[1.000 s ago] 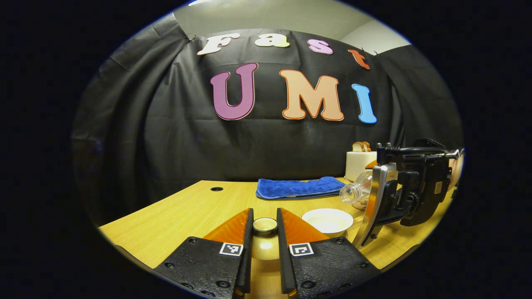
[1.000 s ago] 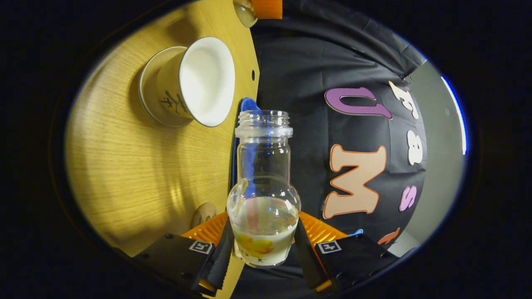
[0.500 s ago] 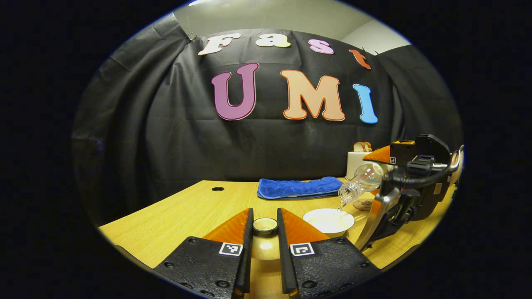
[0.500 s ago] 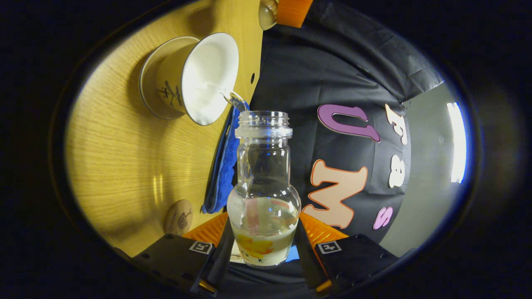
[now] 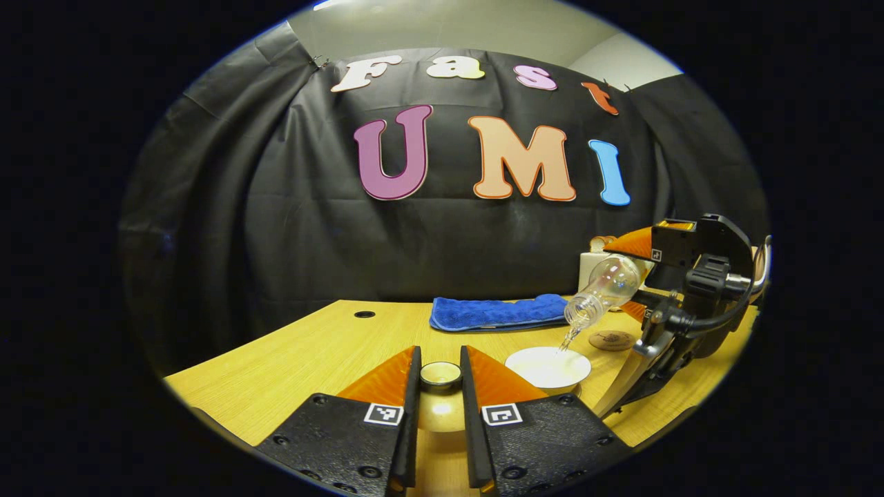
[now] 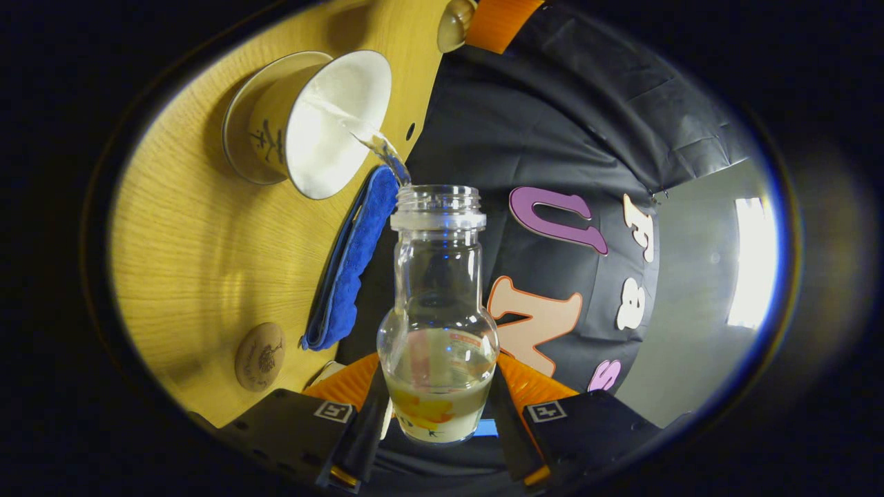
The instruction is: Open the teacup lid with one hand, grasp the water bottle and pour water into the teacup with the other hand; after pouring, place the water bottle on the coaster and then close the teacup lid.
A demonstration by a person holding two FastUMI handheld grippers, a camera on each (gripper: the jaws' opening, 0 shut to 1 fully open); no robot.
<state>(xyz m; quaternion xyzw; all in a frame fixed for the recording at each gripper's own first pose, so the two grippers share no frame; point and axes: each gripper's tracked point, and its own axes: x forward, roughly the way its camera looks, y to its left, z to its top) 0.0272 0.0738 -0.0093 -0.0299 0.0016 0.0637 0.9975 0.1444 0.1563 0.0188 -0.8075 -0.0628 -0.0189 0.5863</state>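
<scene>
Water bottle (image 6: pixel 438 324) tilted, stream crossing teacup (image 6: pixel 304 124) rim.
We see right hand-held gripper (image 6: pixel 436 414) clamping bottle, left hand-held gripper (image 5: pixel 440 386) clamping lid (image 5: pixel 440 375); coaster (image 6: pixel 260 357) well apart.

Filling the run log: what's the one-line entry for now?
pouring | left gripper holds lid | right gripper tilts water bottle | stream enters teacup

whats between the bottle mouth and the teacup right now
A thin stream of water runs from the tilted water bottle into the open teacup, seen in the left gripper view.
</scene>
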